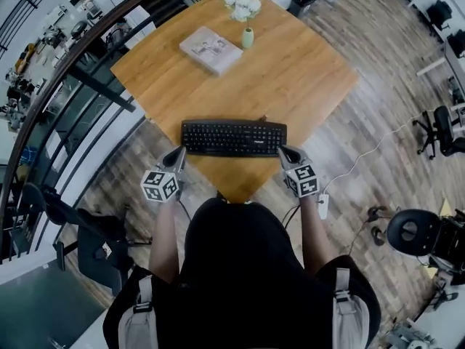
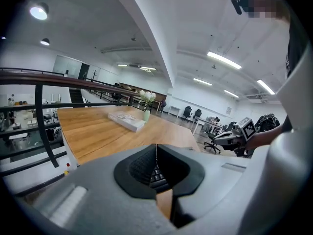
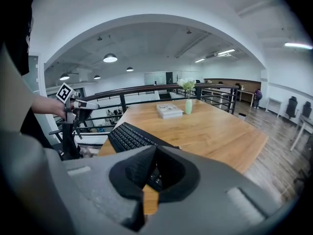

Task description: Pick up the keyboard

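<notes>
Black flat keyboard (image 1: 233,137), wooden table (image 1: 305,71)

Likely an office: swivel chairs (image 1: 443,128), strip lights (image 2: 223,60)

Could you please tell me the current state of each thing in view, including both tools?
Keyboard: lying flat on the table, not lifted.
Left tool: shut, empty, by the keyboard's left end.
Right tool: shut, empty, by the keyboard's right end.
Book: closed, flat on the table.
Vase: upright, holding white flowers.
</notes>
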Demonstrator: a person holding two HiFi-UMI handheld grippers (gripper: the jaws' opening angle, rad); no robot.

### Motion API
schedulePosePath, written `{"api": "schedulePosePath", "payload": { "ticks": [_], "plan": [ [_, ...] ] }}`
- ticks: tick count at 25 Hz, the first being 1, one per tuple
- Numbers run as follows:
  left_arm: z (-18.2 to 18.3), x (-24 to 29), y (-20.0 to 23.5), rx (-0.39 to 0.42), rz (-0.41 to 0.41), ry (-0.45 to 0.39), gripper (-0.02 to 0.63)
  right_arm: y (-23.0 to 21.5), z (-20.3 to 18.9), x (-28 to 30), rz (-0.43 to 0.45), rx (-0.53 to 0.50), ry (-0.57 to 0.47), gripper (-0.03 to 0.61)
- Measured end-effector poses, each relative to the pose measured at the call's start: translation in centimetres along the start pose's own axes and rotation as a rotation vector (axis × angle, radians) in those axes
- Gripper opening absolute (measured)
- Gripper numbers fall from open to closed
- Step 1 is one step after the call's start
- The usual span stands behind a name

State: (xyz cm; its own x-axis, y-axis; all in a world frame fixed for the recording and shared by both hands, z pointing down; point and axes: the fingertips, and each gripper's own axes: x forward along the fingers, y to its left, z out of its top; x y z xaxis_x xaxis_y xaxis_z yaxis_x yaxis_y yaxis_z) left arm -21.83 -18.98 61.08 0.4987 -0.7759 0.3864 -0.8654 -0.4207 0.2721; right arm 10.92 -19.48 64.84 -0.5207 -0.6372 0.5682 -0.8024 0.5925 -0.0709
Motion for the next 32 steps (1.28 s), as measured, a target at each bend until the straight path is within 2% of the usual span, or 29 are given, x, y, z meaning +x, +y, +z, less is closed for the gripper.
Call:
{"api": "schedulePosePath", "payload": {
  "ticks": [8, 17, 22, 32],
  "plan": [
    [0.7, 3.4, 1.8, 0.0, -0.045, 0.025, 0.015, -1.6, 0.2, 1.4, -0.045, 0.037, 0.022, 0.003],
    [-0.5, 5.9, 4.1, -0.018, -0.072, 0.077, 0.015, -2.5, -1.0, 3.9, -0.067, 0.072, 0.071, 0.005],
    [-1.9, 6.8, 5.1, -0.058, -0.097, 0.095, 0.015, -2.8, -0.9, 5.4, -0.072, 0.078, 0.084, 0.005],
    [-4.0, 8.2, 7.6, -0.082, -0.078, 0.177, 0.017, -3.3, -2.8, 7.7, -0.015, 0.107, 0.106, 0.005]
  ]
}}
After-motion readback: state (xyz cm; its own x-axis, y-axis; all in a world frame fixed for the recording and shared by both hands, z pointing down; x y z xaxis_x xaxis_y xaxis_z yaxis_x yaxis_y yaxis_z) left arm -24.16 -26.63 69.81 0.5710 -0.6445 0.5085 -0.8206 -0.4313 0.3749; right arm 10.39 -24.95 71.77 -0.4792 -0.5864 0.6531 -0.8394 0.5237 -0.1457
